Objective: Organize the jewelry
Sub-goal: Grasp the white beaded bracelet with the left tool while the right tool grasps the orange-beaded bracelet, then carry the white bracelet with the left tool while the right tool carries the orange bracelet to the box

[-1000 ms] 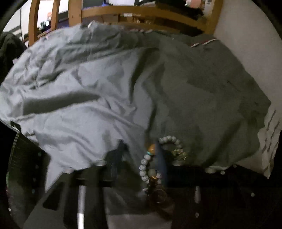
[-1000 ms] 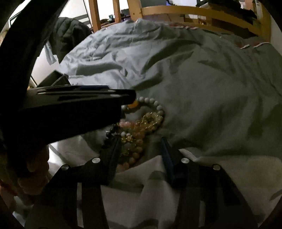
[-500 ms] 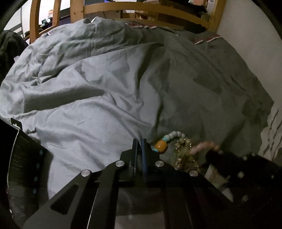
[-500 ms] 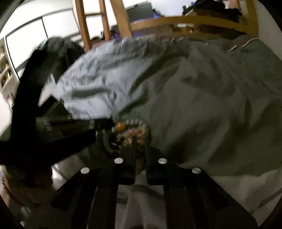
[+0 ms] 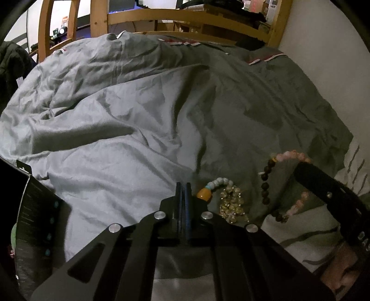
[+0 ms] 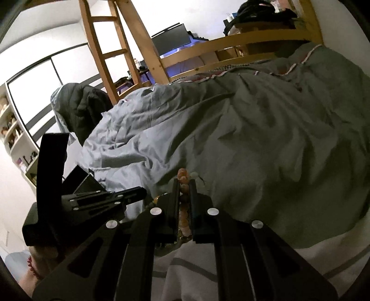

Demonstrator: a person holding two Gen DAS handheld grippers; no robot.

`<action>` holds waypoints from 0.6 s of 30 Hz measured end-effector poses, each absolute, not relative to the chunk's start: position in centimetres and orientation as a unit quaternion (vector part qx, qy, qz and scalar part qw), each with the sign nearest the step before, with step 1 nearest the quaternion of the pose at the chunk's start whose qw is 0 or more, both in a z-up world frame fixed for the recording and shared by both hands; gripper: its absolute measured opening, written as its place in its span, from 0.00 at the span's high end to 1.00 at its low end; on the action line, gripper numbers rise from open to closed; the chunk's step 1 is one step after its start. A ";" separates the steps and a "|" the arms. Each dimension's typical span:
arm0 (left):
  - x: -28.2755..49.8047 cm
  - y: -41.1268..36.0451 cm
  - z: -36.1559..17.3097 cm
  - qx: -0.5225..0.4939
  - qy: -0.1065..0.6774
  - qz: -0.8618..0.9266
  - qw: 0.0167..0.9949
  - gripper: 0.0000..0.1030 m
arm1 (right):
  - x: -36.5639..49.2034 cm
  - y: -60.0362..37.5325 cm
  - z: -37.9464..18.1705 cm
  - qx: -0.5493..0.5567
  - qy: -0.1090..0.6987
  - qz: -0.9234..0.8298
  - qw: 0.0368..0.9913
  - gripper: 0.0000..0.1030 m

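Note:
My right gripper (image 6: 184, 183) is shut on a pink and dark beaded bracelet (image 6: 183, 179) and holds it above the bed; in the left wrist view the bracelet (image 5: 283, 176) hangs from the right gripper (image 5: 300, 165). A pale bead bracelet with an amber bead (image 5: 209, 188) and a yellow crystal bracelet (image 5: 232, 203) lie on the grey duvet (image 5: 138, 120). My left gripper (image 5: 183, 185) is shut, just left of the amber bead, and nothing shows between its fingers. It also shows in the right wrist view (image 6: 138, 192).
A black box (image 5: 32, 220) stands at the left edge of the bed. A wooden bed frame (image 5: 185, 20) runs along the far side. A white wall (image 5: 328, 60) is on the right. A dark jacket (image 6: 85, 108) lies at the far left.
My right gripper closed on the pink and dark bracelet and lifted it off the pile. My left gripper closed and drew back from the pale bracelet, which stays on the duvet.

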State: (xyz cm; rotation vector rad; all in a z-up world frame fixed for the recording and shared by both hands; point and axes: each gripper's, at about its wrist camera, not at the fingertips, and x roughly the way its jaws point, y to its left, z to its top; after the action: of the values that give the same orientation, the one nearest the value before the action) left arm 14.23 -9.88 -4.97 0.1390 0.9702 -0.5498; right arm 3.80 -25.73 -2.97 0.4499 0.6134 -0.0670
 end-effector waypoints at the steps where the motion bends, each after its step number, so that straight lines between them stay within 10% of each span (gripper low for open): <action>1: 14.3 -10.1 -5.0 0.065 0.463 -0.267 0.842 0.98 | 3.8 -25.8 -3.1 0.221 0.301 -0.032 0.927 0.91; 4: 14.3 -10.7 -5.8 0.080 0.475 -0.261 0.837 0.89 | 3.9 -25.7 -3.2 0.224 0.305 -0.029 0.925 0.91; 8: 14.1 -11.1 -7.1 0.101 0.470 -0.247 0.841 0.29 | 3.9 -25.5 -3.3 0.222 0.309 -0.027 0.925 0.91; 13: 14.2 -11.4 -8.2 0.107 0.479 -0.252 0.834 0.30 | 3.9 -25.5 -3.5 0.222 0.312 -0.030 0.923 0.91; 18: 15.1 -10.3 -8.2 0.090 0.493 -0.239 0.832 0.77 | 4.0 -25.7 -3.4 0.224 0.310 -0.032 0.924 0.91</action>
State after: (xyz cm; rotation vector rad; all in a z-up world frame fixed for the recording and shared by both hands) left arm 15.11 -10.30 -8.17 0.1902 1.0444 -0.5074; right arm 4.02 -25.65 -3.44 0.4599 0.6357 -0.0650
